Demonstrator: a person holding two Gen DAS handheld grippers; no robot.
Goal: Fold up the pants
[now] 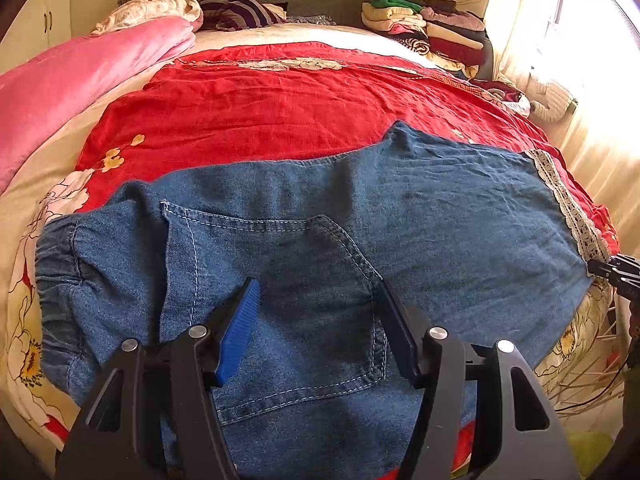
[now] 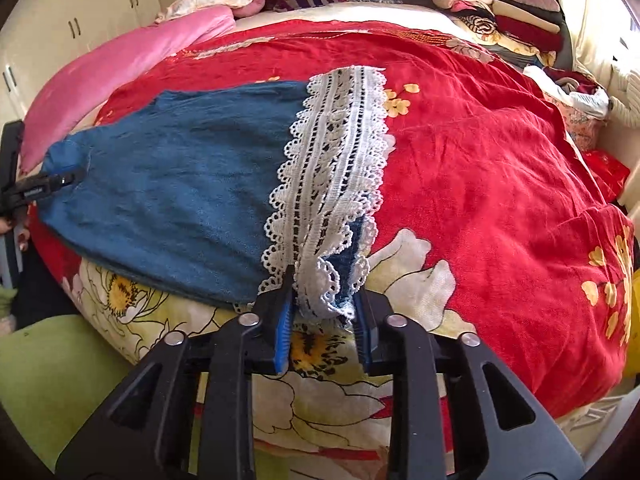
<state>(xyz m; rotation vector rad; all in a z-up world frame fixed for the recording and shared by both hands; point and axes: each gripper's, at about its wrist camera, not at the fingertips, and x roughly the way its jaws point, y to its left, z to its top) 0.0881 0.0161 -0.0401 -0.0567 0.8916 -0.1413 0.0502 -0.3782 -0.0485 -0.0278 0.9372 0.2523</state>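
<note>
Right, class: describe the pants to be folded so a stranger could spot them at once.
Start at the bed's red floral cover. On its near edge lie flat the blue denim pants, one stitched pocket facing up. Unlike the folded clothes stacked at the far corner, they have a white lace hem, whose near end sits between the right tongs.

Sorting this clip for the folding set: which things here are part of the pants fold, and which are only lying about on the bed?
Part of the job:
- denim pants with the lace hem
- right gripper, pinching that hem
- left gripper, open over the back pocket

Lying about:
- red floral bedspread
- pink quilt
- stack of folded clothes
- striped garment
</note>
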